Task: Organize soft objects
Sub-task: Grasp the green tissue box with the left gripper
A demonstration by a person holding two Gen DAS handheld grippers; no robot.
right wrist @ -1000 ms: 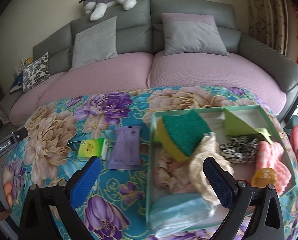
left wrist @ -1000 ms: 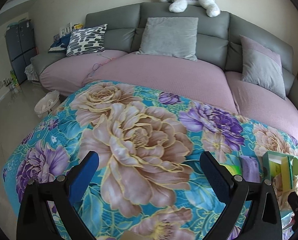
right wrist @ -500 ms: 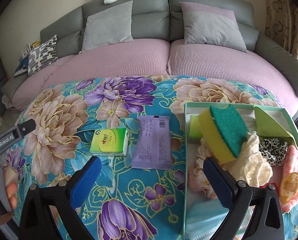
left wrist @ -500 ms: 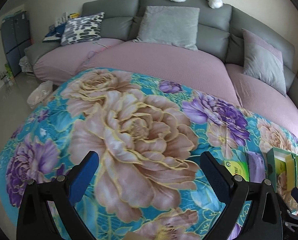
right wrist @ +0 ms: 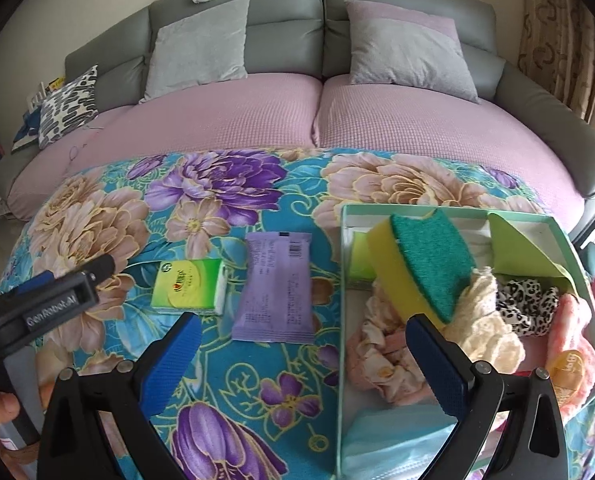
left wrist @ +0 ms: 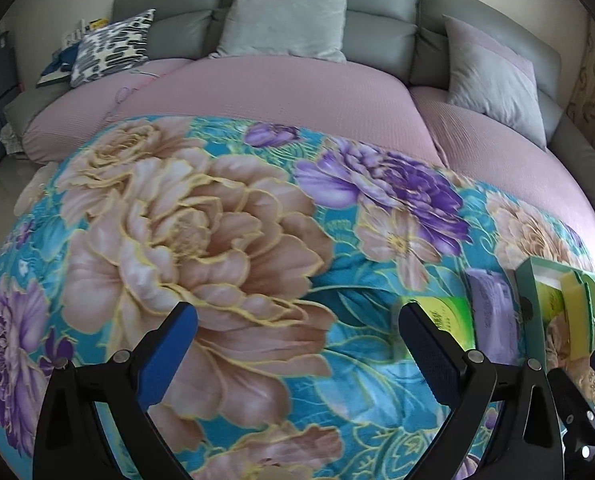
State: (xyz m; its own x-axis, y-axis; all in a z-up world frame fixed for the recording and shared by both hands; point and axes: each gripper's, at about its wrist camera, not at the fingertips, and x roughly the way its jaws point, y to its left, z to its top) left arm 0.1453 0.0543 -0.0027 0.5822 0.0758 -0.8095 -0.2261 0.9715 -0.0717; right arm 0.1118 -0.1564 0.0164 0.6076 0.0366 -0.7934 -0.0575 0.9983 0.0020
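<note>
While most soft things already sit piled in your green box [right wrist: 537, 216], on the floral blanket [right wrist: 217, 184] at your right, two flat packs lie outside it: a purple pack [right wrist: 275, 286] near the box and a smaller green pack [right wrist: 189, 286] just beside that. Your left gripper [left wrist: 297, 354] and right gripper [right wrist: 303, 362] hover with jaws apart, empty.

Home living room; sofa [right wrist: 281, 32], cushions [right wrist: 409, 52], curtain [right wrist: 557, 32]
</note>
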